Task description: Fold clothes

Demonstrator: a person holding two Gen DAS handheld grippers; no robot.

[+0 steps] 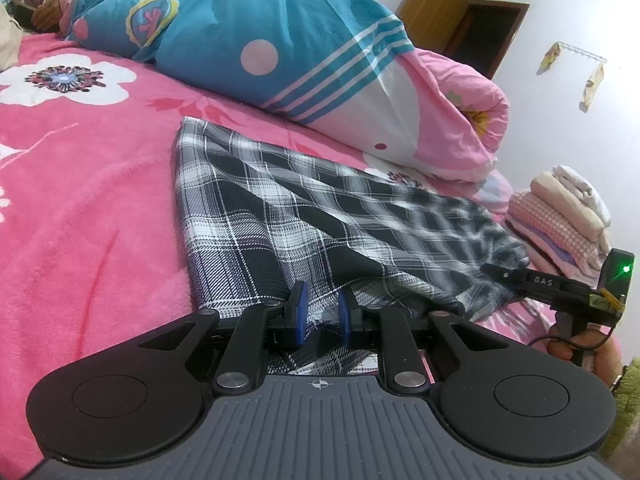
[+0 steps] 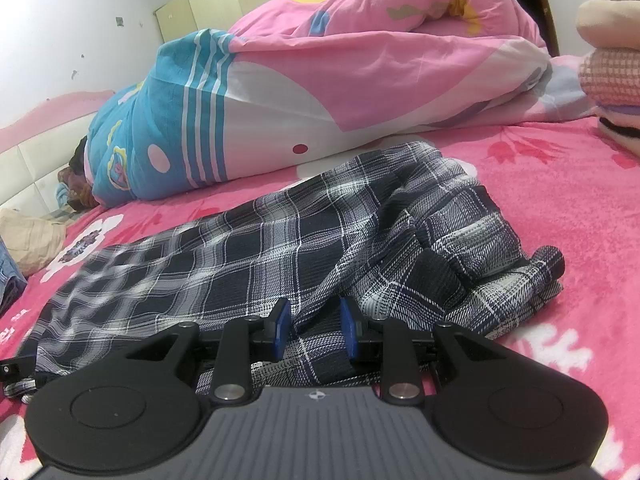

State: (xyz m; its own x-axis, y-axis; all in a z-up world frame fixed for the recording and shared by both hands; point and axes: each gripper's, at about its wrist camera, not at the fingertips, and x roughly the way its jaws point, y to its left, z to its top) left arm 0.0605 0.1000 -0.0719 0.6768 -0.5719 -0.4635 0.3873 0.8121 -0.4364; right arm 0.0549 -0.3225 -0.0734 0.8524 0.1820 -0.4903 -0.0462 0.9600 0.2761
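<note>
A black-and-white plaid garment (image 1: 280, 208) lies spread on the pink flowered bed cover (image 1: 80, 200). My left gripper (image 1: 321, 310) is at its near edge, blue pads drawn close with a fold of the plaid cloth pinched between them. In the right wrist view the same garment (image 2: 260, 248) lies crumpled towards the right. My right gripper (image 2: 314, 322) holds a thick fold between its pads. From the left wrist view, the right gripper (image 1: 496, 270) shows at the garment's right end, held by a hand (image 1: 560, 344). Parts of the cloth are blurred.
A rolled blue and pink quilt (image 1: 280, 40) lies along the far side of the bed (image 2: 560, 208). A stack of folded clothes (image 1: 560, 212) stands at the right end. A beige bag (image 2: 28, 240) lies at the far left. A wooden cabinet (image 1: 460, 12) stands by the wall.
</note>
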